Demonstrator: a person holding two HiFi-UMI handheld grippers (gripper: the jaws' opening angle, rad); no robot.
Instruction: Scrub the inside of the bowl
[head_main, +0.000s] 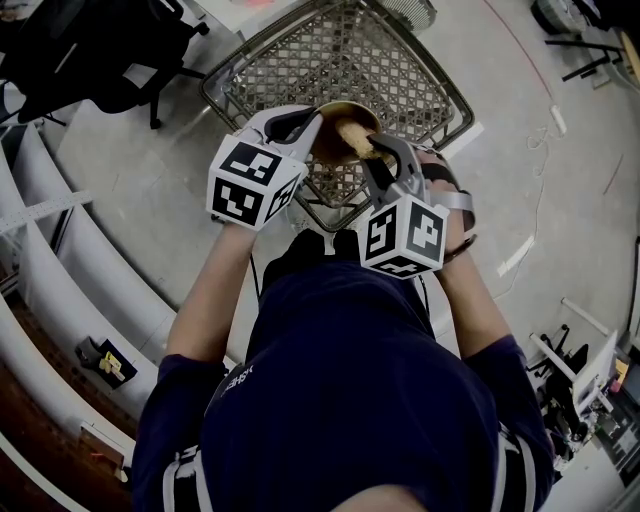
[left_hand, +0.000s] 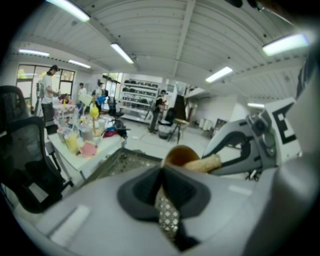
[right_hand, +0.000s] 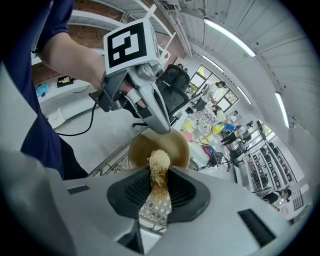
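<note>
A brown bowl (head_main: 338, 122) hangs tilted over a wire mesh basket (head_main: 340, 60). My left gripper (head_main: 316, 122) is shut on the bowl's rim; in the left gripper view only the bowl's far edge (left_hand: 176, 151) shows past the closed jaws. My right gripper (head_main: 380, 152) is shut on a tan fibrous scrubber (head_main: 358, 140). The scrubber's tip (right_hand: 159, 161) sticks out of the right gripper (right_hand: 160, 176) and reaches into the bowl (right_hand: 172, 147). In the right gripper view the left gripper (right_hand: 161, 127) pinches the bowl's upper rim. The scrubber (left_hand: 202, 164) touches the bowl's inside.
The mesh basket (left_hand: 125, 161) stands on a grey floor below both grippers. A black office chair (head_main: 90, 50) is at the back left, white curved ledges (head_main: 60, 270) along the left. A cluttered table (left_hand: 85, 142) and several people stand further off.
</note>
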